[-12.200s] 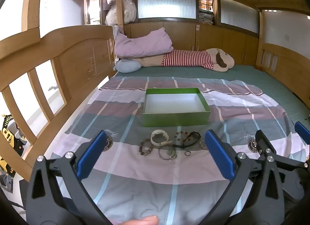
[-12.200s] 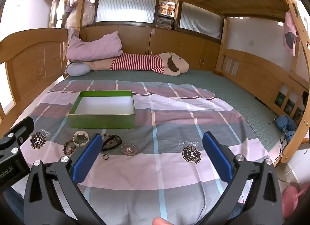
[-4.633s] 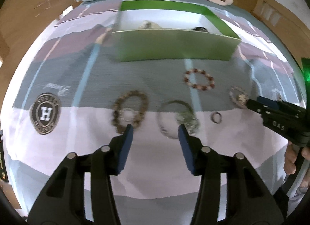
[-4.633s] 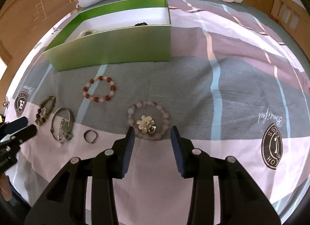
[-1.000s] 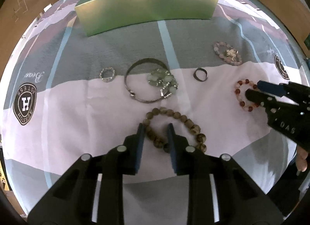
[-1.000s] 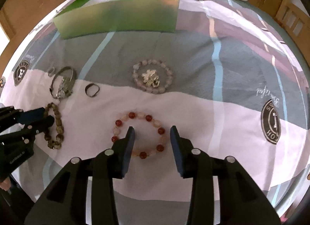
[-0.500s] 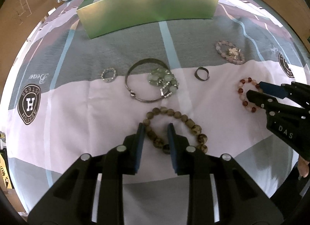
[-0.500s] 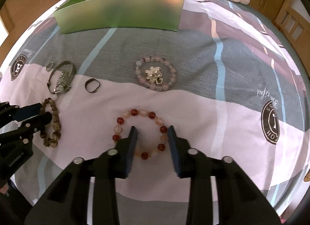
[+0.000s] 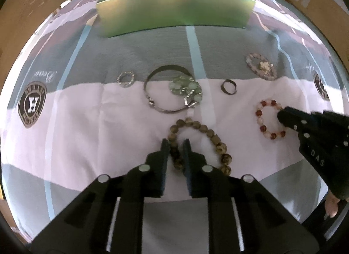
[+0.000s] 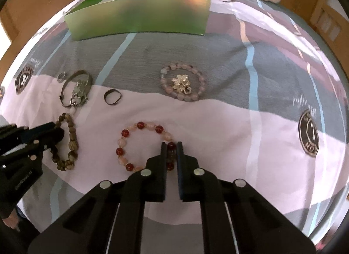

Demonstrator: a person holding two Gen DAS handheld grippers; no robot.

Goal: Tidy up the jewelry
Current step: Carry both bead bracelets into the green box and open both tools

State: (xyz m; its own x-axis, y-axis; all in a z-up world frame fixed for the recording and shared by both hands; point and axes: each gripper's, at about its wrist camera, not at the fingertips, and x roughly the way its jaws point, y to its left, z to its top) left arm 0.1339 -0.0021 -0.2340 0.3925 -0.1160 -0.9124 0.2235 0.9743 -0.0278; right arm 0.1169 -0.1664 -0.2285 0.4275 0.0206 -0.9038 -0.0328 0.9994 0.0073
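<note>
Jewelry is being gathered from a striped bedspread [image 10: 218,127], and most of it is lying loose in front of the green box [image 10: 139,20]. A brown bead bracelet [image 9: 196,142] is being pinched by the left gripper [image 9: 175,144], whose jaws are closing on a stretch of its beads. A red and pink bead bracelet [image 10: 141,144] is being clamped the same way by the right gripper [image 10: 171,147], jaws closing with a few beads between them. Both bracelets are resting on the cloth, not yet lifted. Four pieces are being left untouched nearer the box: a metal bangle [image 9: 172,92], a dark ring [image 9: 228,87], a small beaded ring [image 9: 125,78] and a pink bracelet with a flower charm [image 10: 183,84]. The inside of the box cannot be seen, so what is already stored cannot be told. By this judgement, much of the sorting is remaining.
</note>
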